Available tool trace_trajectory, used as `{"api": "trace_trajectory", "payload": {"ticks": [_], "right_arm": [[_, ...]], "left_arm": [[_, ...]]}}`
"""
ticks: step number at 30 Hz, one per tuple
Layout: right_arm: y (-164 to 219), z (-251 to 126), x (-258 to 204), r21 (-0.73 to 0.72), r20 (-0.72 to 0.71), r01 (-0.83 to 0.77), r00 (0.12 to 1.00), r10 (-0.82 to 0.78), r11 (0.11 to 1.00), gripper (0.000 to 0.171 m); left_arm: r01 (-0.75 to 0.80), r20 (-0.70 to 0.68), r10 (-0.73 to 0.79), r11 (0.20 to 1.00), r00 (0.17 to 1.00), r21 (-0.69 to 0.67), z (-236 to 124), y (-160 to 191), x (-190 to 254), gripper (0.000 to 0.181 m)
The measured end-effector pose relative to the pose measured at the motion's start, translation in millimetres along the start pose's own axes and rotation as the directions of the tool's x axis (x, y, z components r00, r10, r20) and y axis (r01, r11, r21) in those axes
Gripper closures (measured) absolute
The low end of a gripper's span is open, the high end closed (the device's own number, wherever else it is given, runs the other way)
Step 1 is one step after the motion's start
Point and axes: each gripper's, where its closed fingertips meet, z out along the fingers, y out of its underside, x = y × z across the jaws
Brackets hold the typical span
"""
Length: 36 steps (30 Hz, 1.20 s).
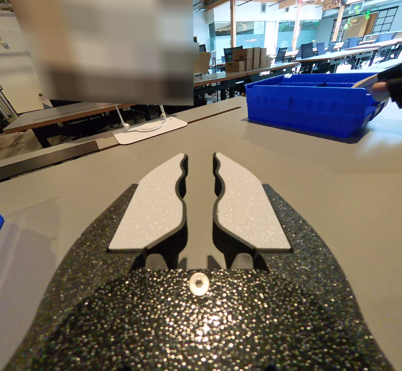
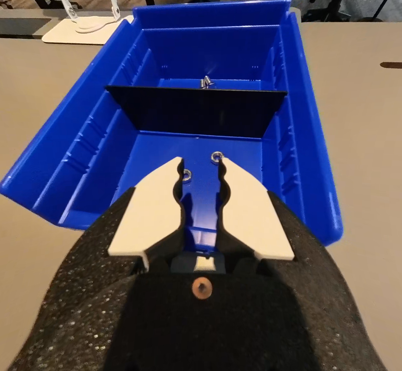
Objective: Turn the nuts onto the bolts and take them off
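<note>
Over the blue bin [image 2: 71,164] the right gripper [image 2: 201,160] hangs with its jaws apart & nothing between them. Two nuts lie flat on the bin floor in the near compartment: one nut [image 2: 215,155] just beside the tip of the right finger, the second nut [image 2: 186,173] close to the inner edge of the left finger. Whether a finger touches either nut I cannot tell. Behind the black divider [image 2: 191,108], in the far compartment, the bolts [image 2: 205,82] lie together in a small heap, partly hidden by the divider.

The left gripper [image 1: 200,156] is low over the grey worktop [image 1: 304,186], well apart from the bin, jaws a little apart, empty.

Handling, as I judge it: the nuts are small, light, hard metal, and smooth, so they will probably slide on the plastic floor if a finger pushes them from one side only. Better to take a nut across two opposite flats w/ the fingertips, closing evenly. Lying flat, it gives only a thin edge to hold, so the tips must go nearly to the floor. The bolts seem stiff too; hold at the head or shank end, leaving the thread free.

No nut is on a bolt yet; task looks to be at the start.
</note>
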Motion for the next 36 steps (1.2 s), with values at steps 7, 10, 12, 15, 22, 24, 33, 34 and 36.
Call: {"api": "trace_trajectory", "payload": {"ticks": [7,10,12,15,22,24,33,34,36], "right_arm": [[-27,-17,-37,0.137,0.180,0.006,0.983,-0.031,0.991,0.134],[-45,-37,-101,0.218,0.366,0.067,0.919,-0.145,0.974,0.133],[-47,-46,-154,0.252,0.472,0.131,0.848,-0.240,0.959,0.133],[-34,-46,-239,0.271,0.609,0.218,0.716,-0.342,0.938,0.132],[33,8,-342,0.184,0.749,0.302,0.574,-0.333,0.935,0.134],[43,13,-346,0.152,0.755,0.337,0.567,-0.329,0.929,0.133],[54,14,-349,0.149,0.746,0.396,0.556,-0.366,0.906,0.136],[55,14,-350,0.153,0.742,0.408,0.554,-0.377,0.900,0.137],[57,14,-351,0.153,0.739,0.421,0.552,-0.387,0.894,0.136]], "left_arm": [[-0.011,0.001,0.011,1.000,1.000,-0.013,2,1,2,0.160],[-0.021,-0.007,0.020,0.999,1.000,-0.029,4,3,4,0.160],[-0.034,-0.013,0.033,0.998,0.999,-0.043,5,5,6,0.160],[-0.058,-0.014,0.057,0.997,0.998,-0.053,6,6,9,0.159],[-0.052,-0.007,0.052,0.998,0.999,-0.028,2,2,10,0.159],[-0.055,0.020,0.055,0.998,0.998,-0.023,-9,-10,0,0.159],[0.368,0.442,-0.087,0.708,0.893,-0.603,-111,-12,-248,0.157],[0.444,0.454,-0.150,0.609,0.878,-0.657,-112,13,-265,0.157],[0.534,0.487,-0.222,0.422,0.845,-0.733,-112,58,-285,0.152]]}}
